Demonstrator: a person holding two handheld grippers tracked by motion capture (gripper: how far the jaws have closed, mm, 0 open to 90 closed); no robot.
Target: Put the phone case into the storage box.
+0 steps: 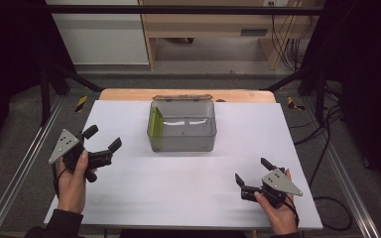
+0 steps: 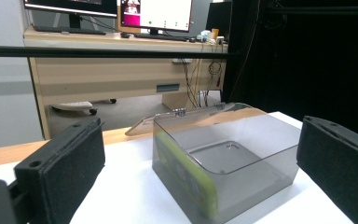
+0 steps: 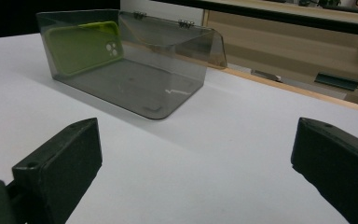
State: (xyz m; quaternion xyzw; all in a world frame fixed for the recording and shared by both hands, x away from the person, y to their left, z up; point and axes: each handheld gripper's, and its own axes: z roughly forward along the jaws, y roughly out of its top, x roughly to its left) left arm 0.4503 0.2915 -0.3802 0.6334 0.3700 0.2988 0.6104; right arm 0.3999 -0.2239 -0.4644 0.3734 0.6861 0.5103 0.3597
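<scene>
A clear smoky plastic box (image 1: 182,127) (image 2: 228,161) (image 3: 135,79) stands at the middle back of the white table, its hinged lid (image 1: 182,97) laid open behind it. A lime-green phone case (image 1: 155,122) (image 2: 189,172) (image 3: 81,46) stands on edge against the box's left inner wall. My left gripper (image 1: 102,137) (image 2: 200,170) is held open at the table's left, jaws aimed toward the box with nothing between them. At the front right, my right gripper (image 1: 252,170) (image 3: 196,163) is open too, pointing at the box from a distance.
The white table (image 1: 193,188) has a wooden strip along its back edge. Aluminium rails (image 1: 17,173) run along both sides. Behind stand a wooden desk (image 2: 121,74), monitors (image 2: 156,14) and cables.
</scene>
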